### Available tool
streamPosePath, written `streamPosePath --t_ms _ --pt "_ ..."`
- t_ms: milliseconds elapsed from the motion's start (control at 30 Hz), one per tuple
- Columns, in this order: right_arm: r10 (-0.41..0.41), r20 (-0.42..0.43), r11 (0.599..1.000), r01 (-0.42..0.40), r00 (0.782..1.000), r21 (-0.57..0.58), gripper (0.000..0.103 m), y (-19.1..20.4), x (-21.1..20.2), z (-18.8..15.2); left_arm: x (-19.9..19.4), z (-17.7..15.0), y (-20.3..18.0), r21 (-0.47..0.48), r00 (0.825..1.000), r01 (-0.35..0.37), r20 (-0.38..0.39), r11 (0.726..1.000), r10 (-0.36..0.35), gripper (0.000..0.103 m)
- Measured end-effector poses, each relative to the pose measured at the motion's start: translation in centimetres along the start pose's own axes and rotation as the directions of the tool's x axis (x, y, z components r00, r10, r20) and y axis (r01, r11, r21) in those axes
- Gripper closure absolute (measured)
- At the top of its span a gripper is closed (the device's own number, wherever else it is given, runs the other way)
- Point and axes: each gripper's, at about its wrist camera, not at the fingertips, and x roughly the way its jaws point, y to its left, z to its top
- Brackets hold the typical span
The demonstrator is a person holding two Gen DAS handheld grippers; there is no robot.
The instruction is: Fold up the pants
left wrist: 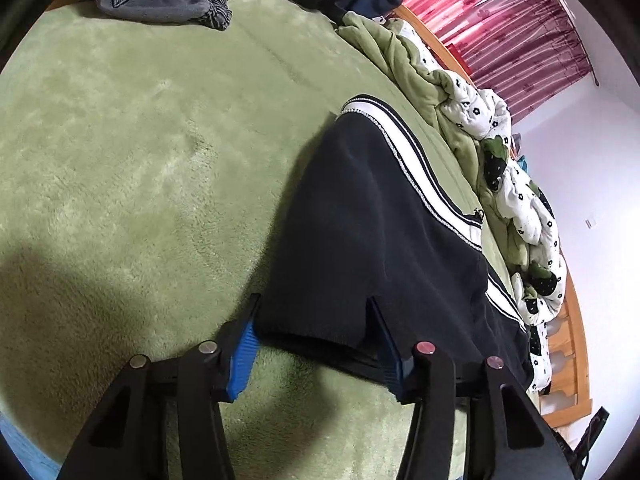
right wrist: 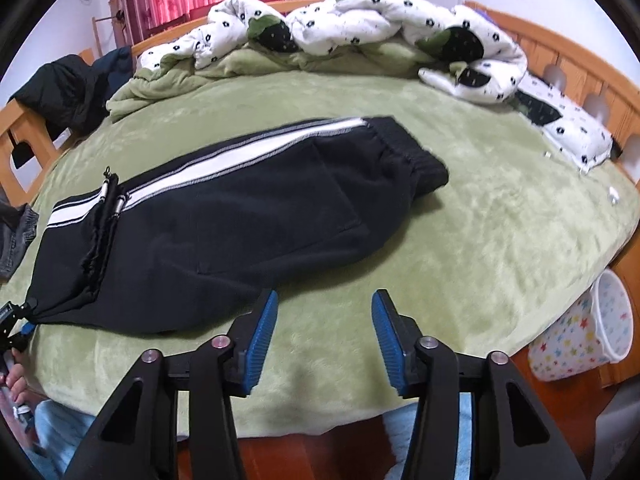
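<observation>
Your green blanket-covered bed (right wrist: 500,220) carries the black pants (right wrist: 224,216), folded lengthwise, white side stripe up, left of centre. Your left tool (left wrist: 312,332) has its jaws spread around the pants' near edge; your right tool (right wrist: 325,328) hangs spread over bare blanket beside them.

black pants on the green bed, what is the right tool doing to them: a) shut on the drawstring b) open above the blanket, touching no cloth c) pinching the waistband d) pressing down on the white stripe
b: the right tool stands open over the green blanket just short of the black pants, with nothing between its blue pads.
</observation>
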Motion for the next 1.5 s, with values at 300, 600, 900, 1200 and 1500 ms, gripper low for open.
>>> streamPosePath --t_ms 300,600,900,1200,1500 --pt "0.01 -0.026 0.999 -0.009 1.0 0.044 0.056 0.2 1.3 -0.8 -1.6 -0.1 -5.8 0.188 0.99 -0.115 0.102 0.975 0.097 0.086" --pt "0.029 -0.034 0.996 -0.026 0.999 0.084 0.056 -0.1 3.1 -1.1 -1.9 -1.0 -16.8 0.436 0.985 -0.113 0.164 0.893 0.044 0.088" --pt "0.028 0.01 0.995 -0.028 1.0 0.097 0.056 -1.8 3.8 -1.1 4.1 -7.8 -25.8 0.619 0.998 -0.057 0.065 0.783 0.022 0.088" --pt "0.006 0.068 0.996 -0.012 0.998 0.093 0.056 -3.8 3.7 -1.3 10.2 -15.9 -27.6 0.761 0.99 -0.066 -0.03 0.646 0.137 0.089" --pt "0.045 0.103 0.995 -0.053 0.994 0.08 0.056 -3.3 3.4 -0.8 6.6 -14.0 -26.7 0.646 0.978 0.112 -0.205 0.755 0.03 0.064"
